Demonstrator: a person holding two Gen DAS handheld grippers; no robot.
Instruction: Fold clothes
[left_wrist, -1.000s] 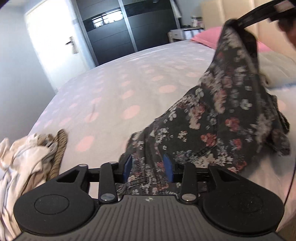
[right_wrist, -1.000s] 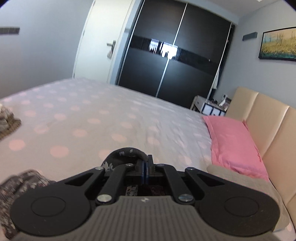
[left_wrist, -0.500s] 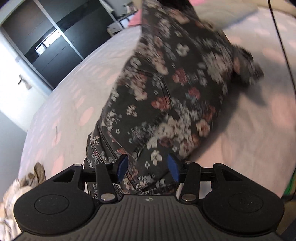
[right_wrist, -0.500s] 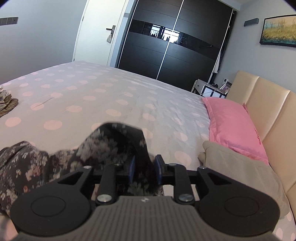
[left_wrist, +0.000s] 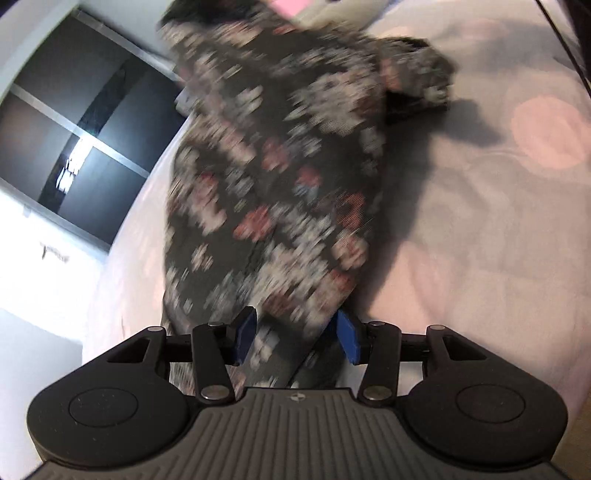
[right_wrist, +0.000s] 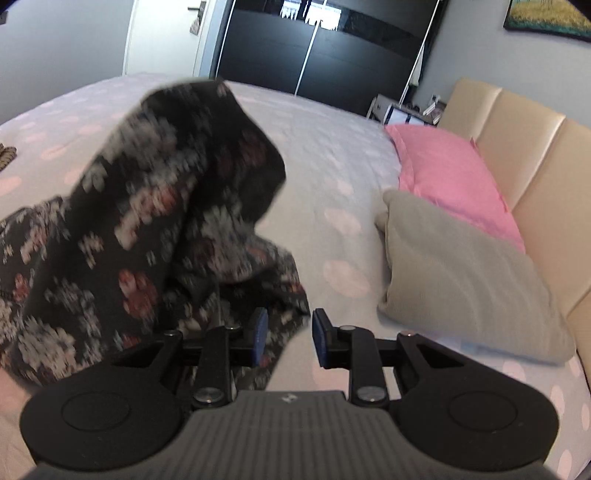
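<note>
Both views are fisheye, bending the room at the edges. The floral garment (left_wrist: 280, 177) is smeared by motion blur and casts a soft dark shadow on the bed (left_wrist: 498, 258). Window glare reflects off the glossy wardrobe (right_wrist: 332, 22).

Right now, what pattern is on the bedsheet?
Pale bedsheet with pink polka dots, clearest in the right wrist view.

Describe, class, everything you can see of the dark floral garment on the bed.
The dark floral garment is thin woven-looking cloth, charcoal with white, pink and red flowers, blurred by motion. It is crumpled and bunched, partly lifted off the white bedspread with pink dots. Cloth lies between the open jaws of the left gripper. In the right gripper, an edge reaches the left pad, jaws apart. Its exact type cannot be told.
</note>
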